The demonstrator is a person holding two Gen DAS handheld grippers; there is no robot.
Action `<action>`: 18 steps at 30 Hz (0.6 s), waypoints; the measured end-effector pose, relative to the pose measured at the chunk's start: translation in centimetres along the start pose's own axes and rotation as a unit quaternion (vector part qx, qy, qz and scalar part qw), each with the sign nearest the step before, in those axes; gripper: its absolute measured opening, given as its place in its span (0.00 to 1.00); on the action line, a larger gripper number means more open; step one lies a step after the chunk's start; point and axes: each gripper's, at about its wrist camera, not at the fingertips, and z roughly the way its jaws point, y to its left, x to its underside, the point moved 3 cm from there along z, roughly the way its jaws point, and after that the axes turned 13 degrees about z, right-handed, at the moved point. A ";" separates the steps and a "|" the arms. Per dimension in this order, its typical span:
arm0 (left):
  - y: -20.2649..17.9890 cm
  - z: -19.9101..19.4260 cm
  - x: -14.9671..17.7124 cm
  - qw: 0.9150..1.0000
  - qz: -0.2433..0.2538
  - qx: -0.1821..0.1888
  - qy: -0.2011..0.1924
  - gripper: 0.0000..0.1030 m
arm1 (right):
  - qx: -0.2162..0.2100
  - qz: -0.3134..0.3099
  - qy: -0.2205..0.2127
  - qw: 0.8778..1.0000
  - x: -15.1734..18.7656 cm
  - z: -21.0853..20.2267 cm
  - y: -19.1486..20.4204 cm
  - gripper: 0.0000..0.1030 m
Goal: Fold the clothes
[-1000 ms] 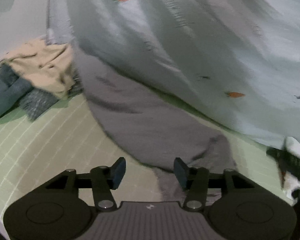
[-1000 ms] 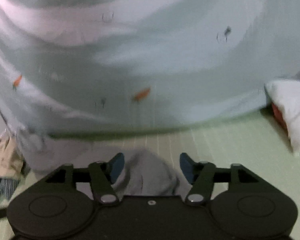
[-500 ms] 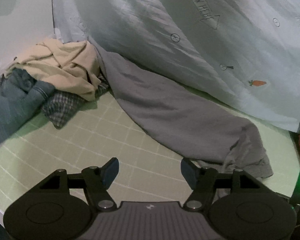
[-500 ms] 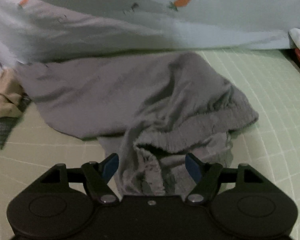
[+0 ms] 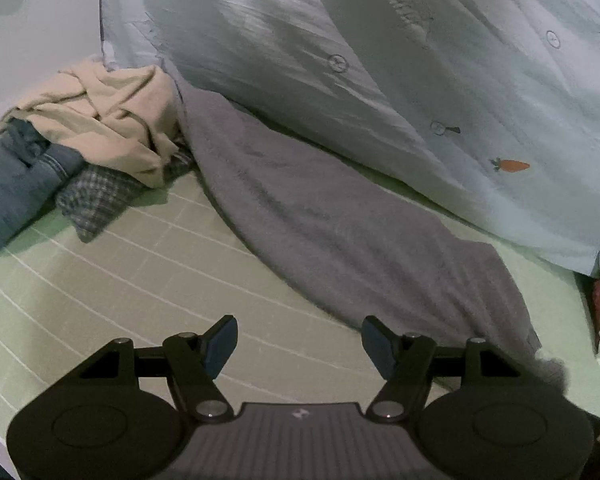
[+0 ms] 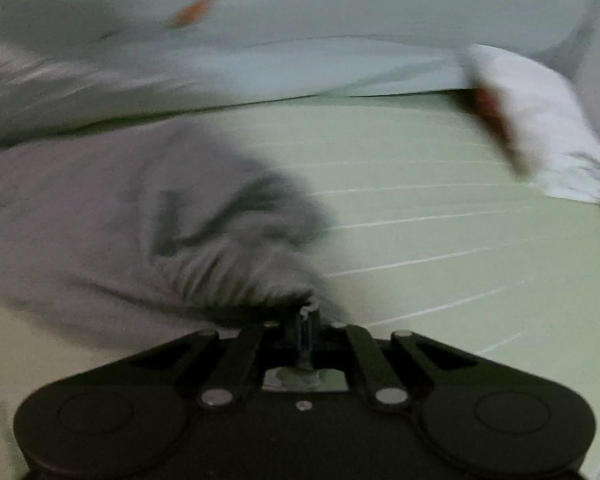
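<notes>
two grippers are seen over a green sheet (image 5: 112, 264). the right gripper (image 6: 306, 320) is clamped on the bunched edge of the grey garment (image 6: 100, 220), its jaws just closed on the cloth. the left gripper (image 5: 300, 344) is held apart, nothing between its fingers; the grey garment (image 5: 340, 224) lies from 11 to 3 o'clock of it. a clothes pile (image 5: 84, 136) sits at 10 o'clock.

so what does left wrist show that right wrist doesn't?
Left wrist only: the clothes pile, beige garment, jeans, checked cloth, and the open left gripper over bare sheet.
Right wrist only: the right gripper shut on the grey garment's bunched edge.
Both: grey garment, green sheet, carrot-print duvet, white pillow.
</notes>
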 end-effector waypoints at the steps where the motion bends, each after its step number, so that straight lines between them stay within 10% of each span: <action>1: -0.6 0.1 0.1 1.000 -0.003 -0.001 0.000 0.67 | 0.011 0.007 -0.006 1.000 -1.0 0.3 -2.0 0.03; 18: -3.5 4.9 -3.4 0.997 -0.057 -0.049 0.007 0.67 | 0.151 0.171 -0.065 0.972 -13.9 9.1 -19.1 0.10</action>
